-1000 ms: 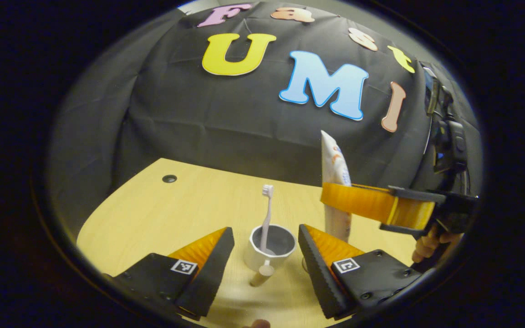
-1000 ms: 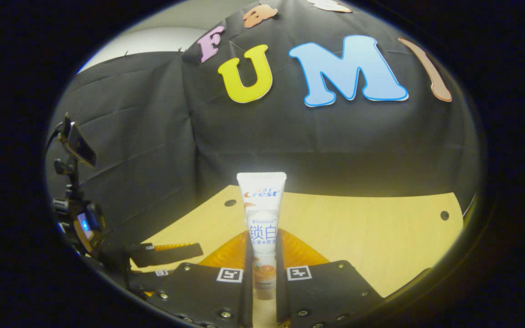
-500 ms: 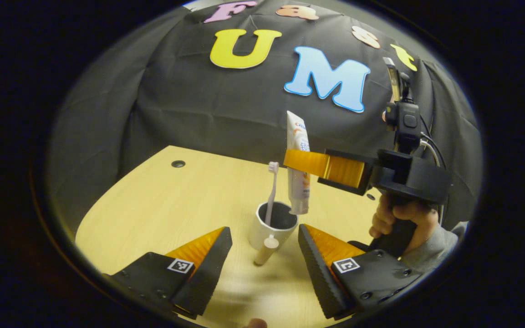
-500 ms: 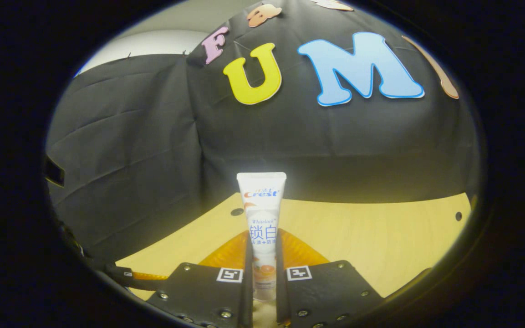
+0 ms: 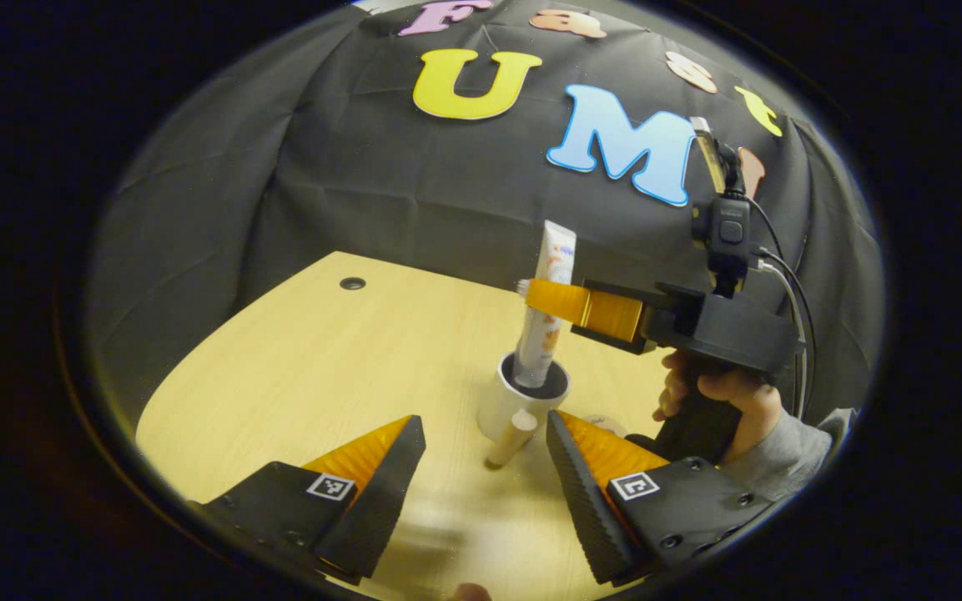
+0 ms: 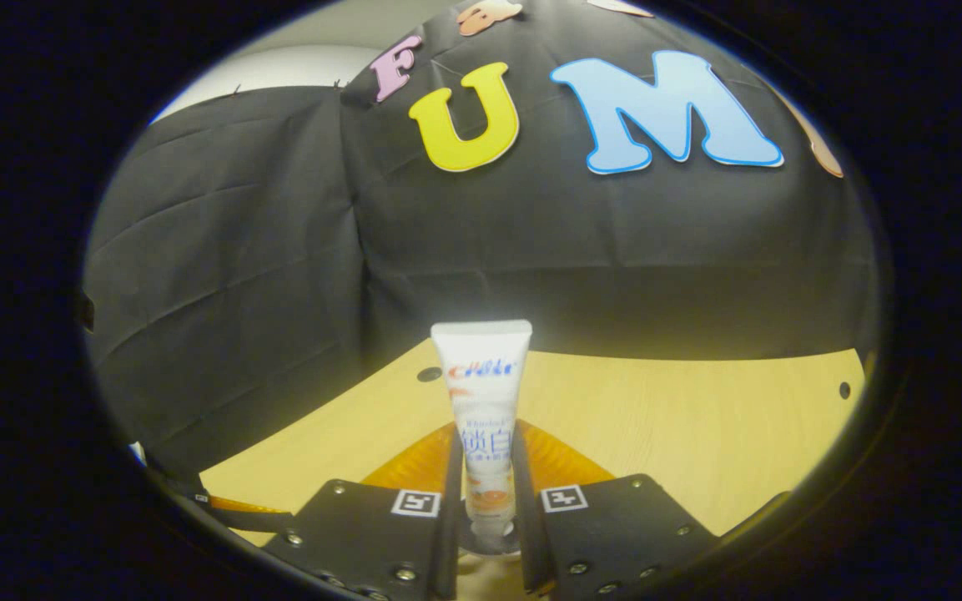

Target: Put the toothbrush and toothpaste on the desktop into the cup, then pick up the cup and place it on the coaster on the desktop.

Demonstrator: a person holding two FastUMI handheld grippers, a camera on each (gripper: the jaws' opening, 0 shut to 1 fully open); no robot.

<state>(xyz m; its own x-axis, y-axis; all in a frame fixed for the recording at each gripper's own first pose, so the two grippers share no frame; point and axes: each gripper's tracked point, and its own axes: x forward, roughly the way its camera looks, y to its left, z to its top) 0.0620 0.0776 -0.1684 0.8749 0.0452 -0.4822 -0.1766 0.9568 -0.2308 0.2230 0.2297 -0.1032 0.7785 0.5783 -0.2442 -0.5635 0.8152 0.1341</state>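
Observation:
A white cup [image 5: 507,402] with a wooden handle [image 5: 511,432] stands on the wooden desktop [image 5: 322,367]. The toothpaste tube [image 5: 544,317] stands upright with its lower end inside the cup, and my right gripper [image 5: 549,298] is shut on its middle. A bit of the toothbrush head [image 5: 521,286] peeks out beside that gripper; the rest is hidden behind the tube. My left gripper [image 5: 482,421] is open, just short of the cup, its fingers either side of the handle. In the right gripper view the toothpaste [image 6: 483,401] sits pinched in my right gripper [image 6: 485,509].
A hand [image 5: 727,396] in a grey sleeve holds the right gripper at the right. A pale round thing [image 5: 606,422] lies on the desk beside the cup, partly hidden. The desk has cable holes [image 5: 353,283] [image 6: 842,389]; its left part is bare wood.
The right gripper carried the toothpaste leftwards over the cup and lowered its end into it. The left gripper stayed open and drew back slightly.

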